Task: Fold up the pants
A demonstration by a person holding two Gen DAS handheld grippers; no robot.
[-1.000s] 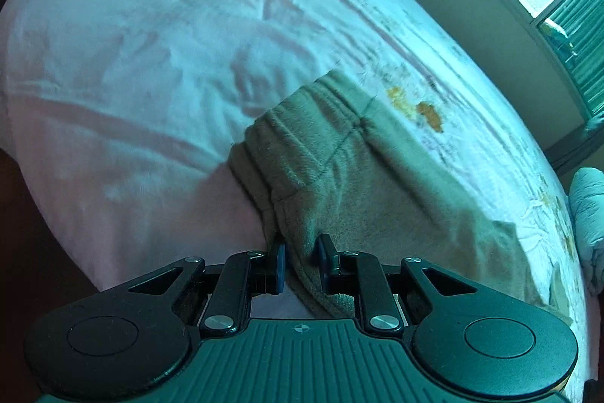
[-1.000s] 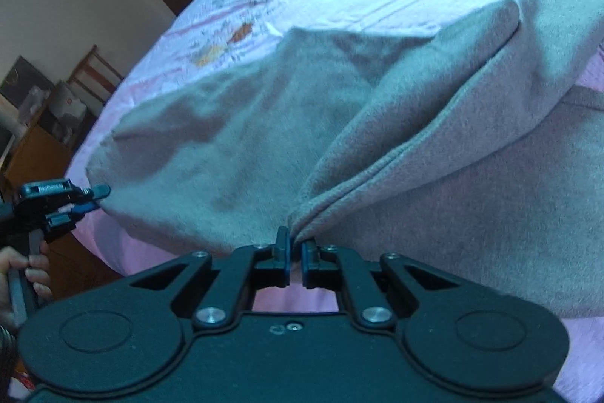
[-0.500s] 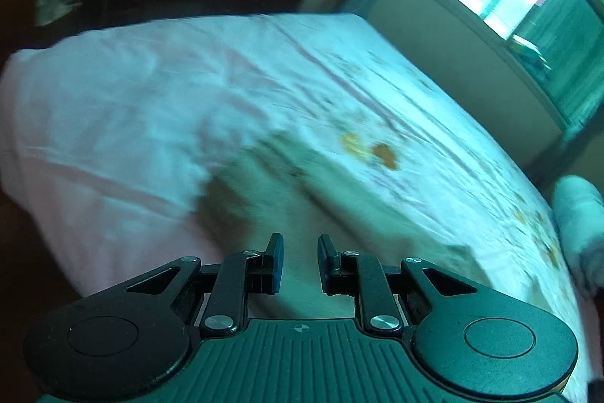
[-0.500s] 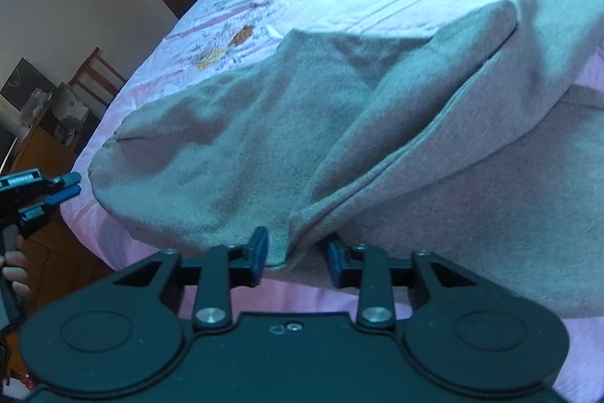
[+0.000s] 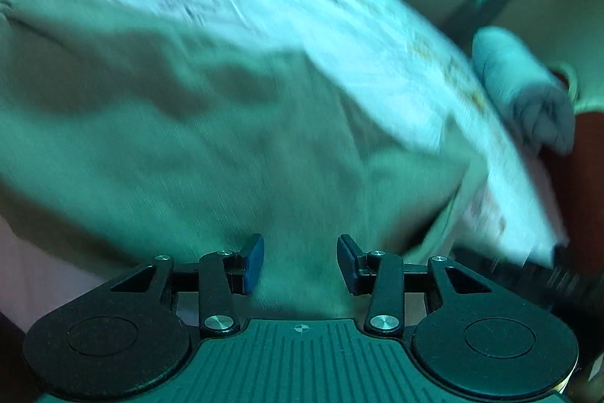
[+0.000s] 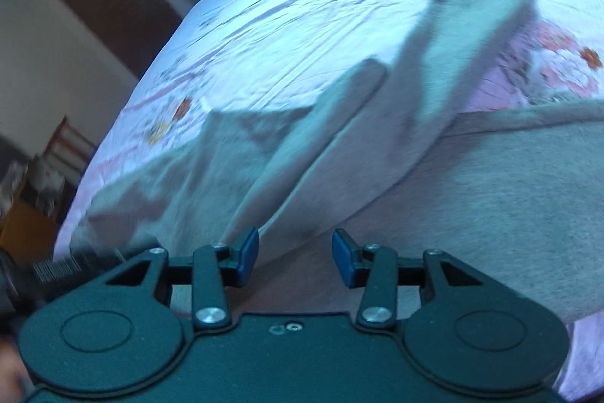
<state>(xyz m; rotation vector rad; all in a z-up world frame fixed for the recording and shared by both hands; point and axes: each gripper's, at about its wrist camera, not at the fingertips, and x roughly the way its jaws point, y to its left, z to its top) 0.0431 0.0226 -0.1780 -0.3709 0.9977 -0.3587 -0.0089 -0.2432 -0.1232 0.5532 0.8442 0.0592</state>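
The grey pants [image 5: 196,138] lie on the bed, blurred by motion in the left wrist view. My left gripper [image 5: 301,263] is open, its jaws wide apart just above the cloth, holding nothing. In the right wrist view the pants [image 6: 472,199] show folded layers, with one leg lying diagonally over the rest. My right gripper [image 6: 295,259] is open and empty, close over the near edge of the pants.
The bed [image 6: 309,2] has a pale floral sheet. A rolled light-blue cloth [image 5: 524,85] lies at the bed's right edge. The other gripper shows blurred at the left edge [image 6: 45,270]. A chair [image 6: 64,142] and dark furniture stand beyond the bed.
Both grippers have opened and let go of the pants. The left gripper has swung right over the cloth. The right gripper has shifted, and the pants now lie on the bed.
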